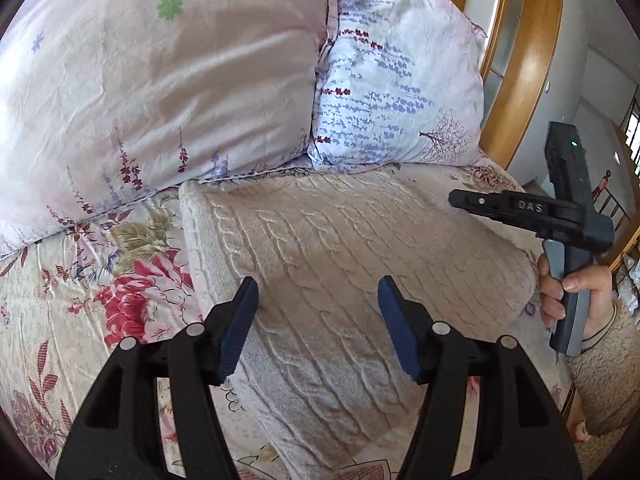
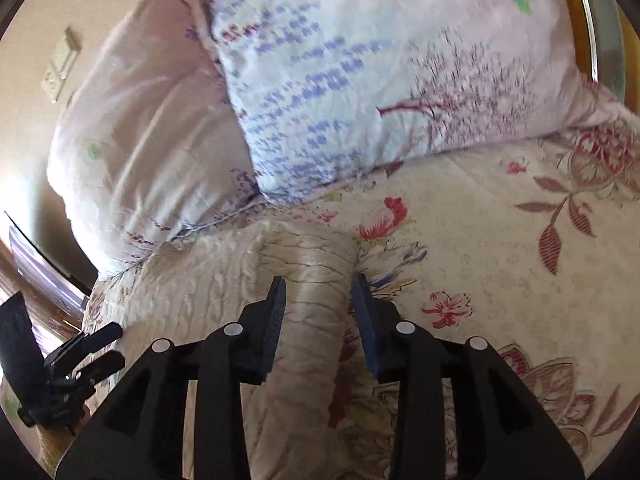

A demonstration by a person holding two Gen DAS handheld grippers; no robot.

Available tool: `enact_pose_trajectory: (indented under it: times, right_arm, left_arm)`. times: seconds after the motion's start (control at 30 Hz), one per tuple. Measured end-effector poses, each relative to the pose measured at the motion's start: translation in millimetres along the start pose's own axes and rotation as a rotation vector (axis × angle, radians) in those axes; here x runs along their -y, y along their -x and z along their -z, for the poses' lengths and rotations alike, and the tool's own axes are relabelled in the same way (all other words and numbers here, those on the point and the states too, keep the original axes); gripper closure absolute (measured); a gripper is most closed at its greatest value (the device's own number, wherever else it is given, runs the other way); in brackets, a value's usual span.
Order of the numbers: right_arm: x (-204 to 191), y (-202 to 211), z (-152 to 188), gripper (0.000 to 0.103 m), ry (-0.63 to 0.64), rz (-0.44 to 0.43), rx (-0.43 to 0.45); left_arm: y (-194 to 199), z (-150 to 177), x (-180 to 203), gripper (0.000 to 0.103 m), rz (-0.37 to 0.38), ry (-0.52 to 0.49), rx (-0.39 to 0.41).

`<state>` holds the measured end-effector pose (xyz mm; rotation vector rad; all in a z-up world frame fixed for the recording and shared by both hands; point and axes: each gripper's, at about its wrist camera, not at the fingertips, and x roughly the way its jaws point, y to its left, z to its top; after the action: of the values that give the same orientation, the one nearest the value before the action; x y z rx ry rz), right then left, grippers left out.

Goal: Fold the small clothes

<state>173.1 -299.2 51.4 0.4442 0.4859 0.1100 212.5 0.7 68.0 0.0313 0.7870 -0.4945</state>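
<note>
Sweater (image 1: 340, 256), cream cable-knit, lay folded on the floral bedspread (image 1: 60, 300), long axis from 10 to 4 o'clock, directly beneath the spread, empty left gripper (image 1: 318, 320); right gripper (image 2: 318, 312), also spread, hovered over its edge

pillows (image 1: 200, 80) crowding the sweater's (image 1: 340, 264) far edge, open bedsheet (image 1: 60, 300) alongside

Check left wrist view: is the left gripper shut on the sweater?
No, the left gripper is open, fingers spread apart above the cream sweater.
</note>
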Motion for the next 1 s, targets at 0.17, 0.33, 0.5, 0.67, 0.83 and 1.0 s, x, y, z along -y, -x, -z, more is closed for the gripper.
enact_pose_trajectory:
  times: [0.17, 0.33, 0.5, 0.67, 0.83, 1.0]
  right_arm:
    - [-40.4, 30.4, 23.0, 0.067, 0.208, -0.091, 0.011]
    - [-58.5, 3.3, 50.8, 0.067, 0.344, 0.046, -0.117]
    - [-62.1, 6.9, 59.8, 0.065, 0.381, 0.113, -0.099]
    - [-68.7, 32.7, 68.7, 0.063, 0.4, 0.108, -0.032]
    - [-66.0, 22.3, 84.8, 0.063, 0.433, 0.177, -0.096]
    - [-67.0, 17.0, 91.2, 0.062, 0.451, 0.224, -0.105]
  left_arm:
    - [17.8, 10.7, -8.7, 0.037, -0.118, -0.007, 0.029]
    - [11.1, 27.6, -14.5, 0.035, -0.13, -0.012, -0.033]
    - [6.2, 36.5, -13.3, 0.035, -0.138, -0.014, -0.052]
    - [24.4, 46.3, -8.7, 0.029, -0.101, 0.039, -0.04]
    - [14.6, 61.7, 0.4, 0.027, -0.155, -0.021, -0.094]
    - [9.5, 66.1, -3.4, 0.026, -0.158, -0.001, -0.104]
